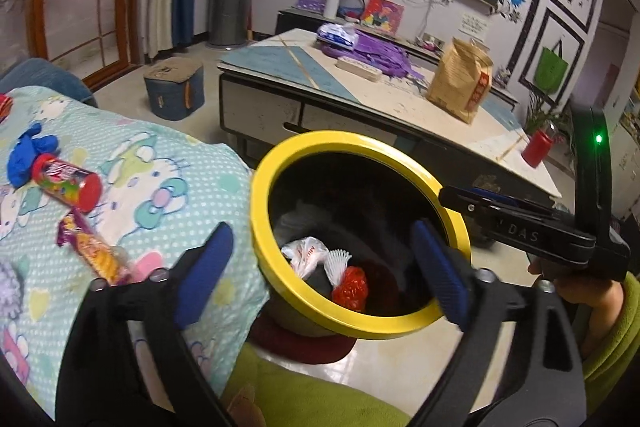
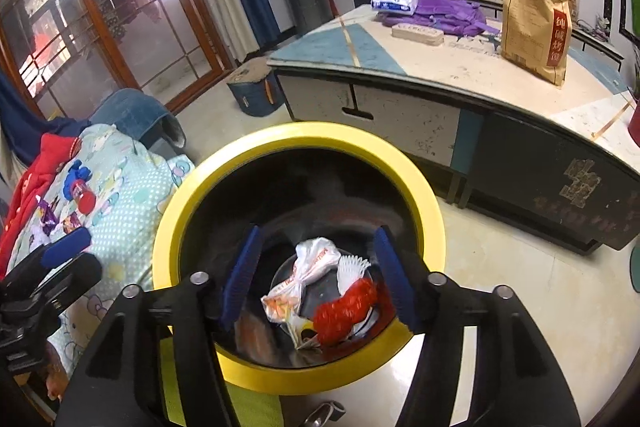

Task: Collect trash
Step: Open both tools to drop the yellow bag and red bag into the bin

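- The right gripper (image 2: 318, 277) is hanging over the yellow-rimmed bin (image 2: 434, 223), jaws spread, empty.
- White wrapper (image 2: 308, 269) and red wrapper (image 2: 344, 313) are lying below, between them.
- The left gripper (image 1: 320, 267) is gaping empty; a snack tube (image 1: 66, 182) is lying left of its jaws.

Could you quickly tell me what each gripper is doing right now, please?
Left gripper: open, holding nothing.
Right gripper: open, empty, over the yellow-rimmed bin.
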